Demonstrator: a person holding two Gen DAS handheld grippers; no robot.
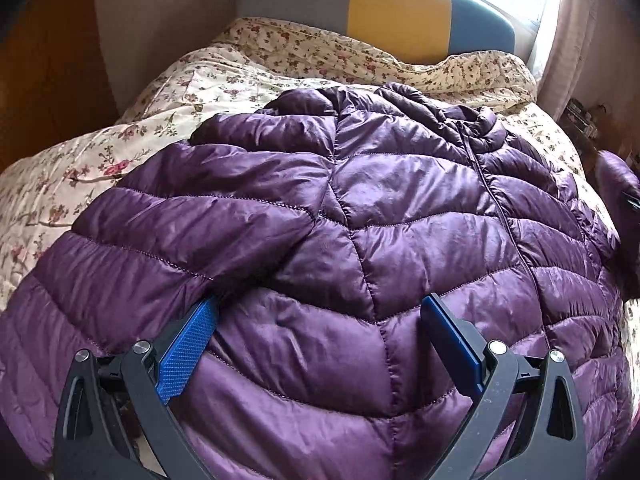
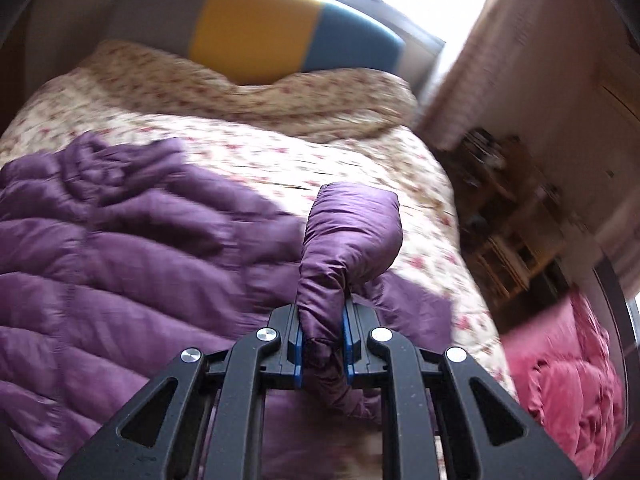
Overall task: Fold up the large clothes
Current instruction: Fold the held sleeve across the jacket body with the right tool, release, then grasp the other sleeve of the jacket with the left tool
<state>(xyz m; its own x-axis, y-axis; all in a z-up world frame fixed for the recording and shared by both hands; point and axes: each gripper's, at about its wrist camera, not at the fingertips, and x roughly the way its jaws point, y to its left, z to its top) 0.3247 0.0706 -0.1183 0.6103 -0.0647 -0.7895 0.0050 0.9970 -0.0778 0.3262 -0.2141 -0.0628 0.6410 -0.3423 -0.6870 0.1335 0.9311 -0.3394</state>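
Observation:
A purple quilted down jacket (image 1: 380, 220) lies front up on the bed, zipper closed, its left sleeve folded across the body. My left gripper (image 1: 320, 316) is open just above the jacket's lower front, its blue pads (image 1: 186, 344) wide apart. My right gripper (image 2: 323, 320) is shut on the cuff end of the jacket's right sleeve (image 2: 352, 236) and holds it lifted above the bed, to the right of the jacket body (image 2: 120, 260). That sleeve end also shows at the right edge of the left wrist view (image 1: 616, 180).
The bed has a floral duvet (image 1: 80, 168), also in the right wrist view (image 2: 280, 148), and a grey, yellow and blue headboard (image 1: 396, 12). A pink quilted item (image 2: 560, 384) lies at the right. Wooden shelves (image 2: 504, 216) and a curtain stand right of the bed.

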